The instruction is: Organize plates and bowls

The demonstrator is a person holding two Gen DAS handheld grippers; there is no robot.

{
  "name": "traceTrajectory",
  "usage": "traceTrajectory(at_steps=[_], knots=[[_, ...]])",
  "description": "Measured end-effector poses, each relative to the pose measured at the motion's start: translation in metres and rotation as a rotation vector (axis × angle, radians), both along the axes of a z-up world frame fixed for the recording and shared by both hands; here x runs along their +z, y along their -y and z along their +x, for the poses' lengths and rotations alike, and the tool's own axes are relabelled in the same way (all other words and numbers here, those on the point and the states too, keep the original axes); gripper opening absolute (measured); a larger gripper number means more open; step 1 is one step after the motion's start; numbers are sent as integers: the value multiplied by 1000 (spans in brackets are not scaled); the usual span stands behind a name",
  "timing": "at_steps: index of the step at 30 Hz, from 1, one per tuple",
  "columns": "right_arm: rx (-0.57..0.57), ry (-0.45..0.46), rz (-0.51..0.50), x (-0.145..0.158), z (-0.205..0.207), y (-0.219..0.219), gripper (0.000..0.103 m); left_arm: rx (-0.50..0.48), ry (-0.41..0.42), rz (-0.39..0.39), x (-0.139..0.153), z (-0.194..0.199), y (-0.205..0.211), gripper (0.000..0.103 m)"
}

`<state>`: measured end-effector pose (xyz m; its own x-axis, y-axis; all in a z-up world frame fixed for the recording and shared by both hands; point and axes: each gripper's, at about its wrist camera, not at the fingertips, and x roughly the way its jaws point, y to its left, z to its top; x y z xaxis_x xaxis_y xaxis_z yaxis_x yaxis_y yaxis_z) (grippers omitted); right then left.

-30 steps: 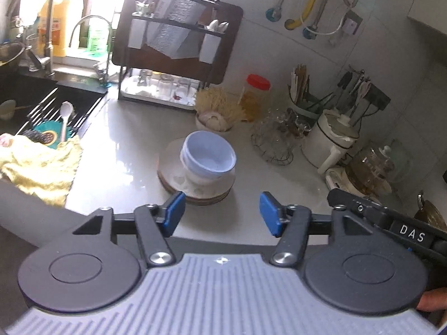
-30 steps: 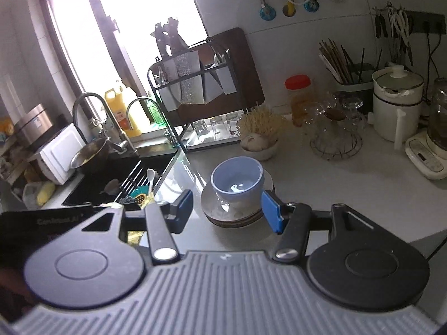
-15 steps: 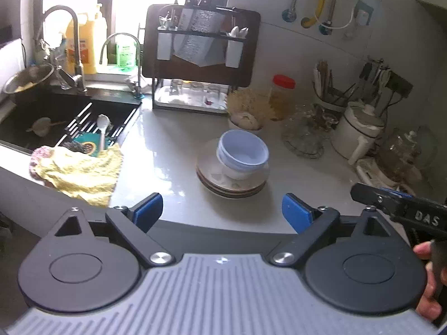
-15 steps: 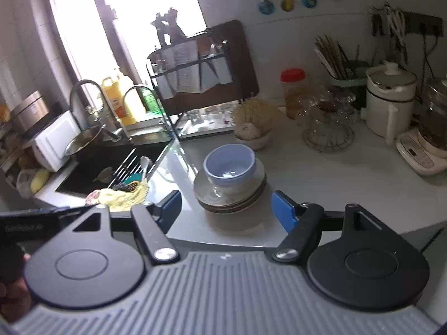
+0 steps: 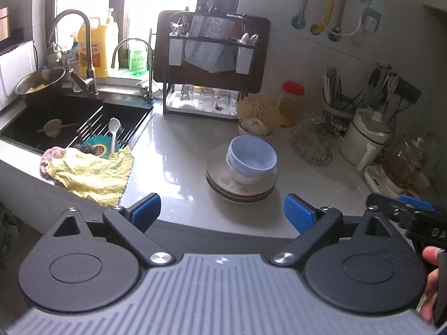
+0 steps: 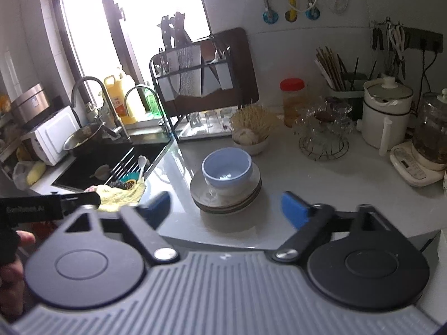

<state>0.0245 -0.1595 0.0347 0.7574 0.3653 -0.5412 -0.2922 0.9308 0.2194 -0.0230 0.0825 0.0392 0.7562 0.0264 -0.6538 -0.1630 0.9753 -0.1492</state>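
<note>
Hovering short of the near edge of a pale grey tabletop (image 5: 178,167), two hand-held claws face a kitchen corner. Nearest in view, the left claw (image 5: 222,213) has its blue-padded jaws spread wide with nothing between them; the right claw (image 6: 226,208) is likewise spread and empty. Part of a person's hand shows at the frame edge behind each tool.

Just beyond the claws, near the tabletop's front, sits the stack of plates (image 5: 241,187), cream and brown-rimmed, one upon another. Nested on top are the bowls (image 5: 251,159), a light blue one seated in a white one, leaning slightly.

Plates and bowls already lie gathered in one pile. That would suit a finished tidy-up with the claws drawn clear, or a pile waiting to be carried elsewhere; the scene does not settle which, so no next move can be judged.

To the left, a yellow cloth (image 5: 92,173) drapes over the edge of a dark sink (image 5: 69,117) with a tall tap. Farther back stand a knife and glass rack (image 5: 209,64), a red-lidded jar (image 5: 290,103), a white kettle (image 5: 368,139) and a bright window.
</note>
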Motion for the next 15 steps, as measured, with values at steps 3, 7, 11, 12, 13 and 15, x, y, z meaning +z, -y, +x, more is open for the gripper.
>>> traceTrajectory(at_steps=[3,7,11,12,13,15], knots=[[-7,-10,4,0,0,1,95,-7,0,11,0,-1,0,97],[-1,-11,0,-1,-3,-2,95,-15,-3,23,-1,-2,0,97],[-8,-18,-14,-2,-5,-6,103,-17,-2,30,-1,-5,-1,97],[-8,-25,-11,-3,-5,-7,103,-15,-12,26,-3,-5,-2,97],[-6,-34,-10,-4,-5,-8,103,-15,-21,21,-5,-5,-3,97],[-3,-44,-15,-5,-6,-9,103,-19,-33,13,-10,-6,-3,97]])
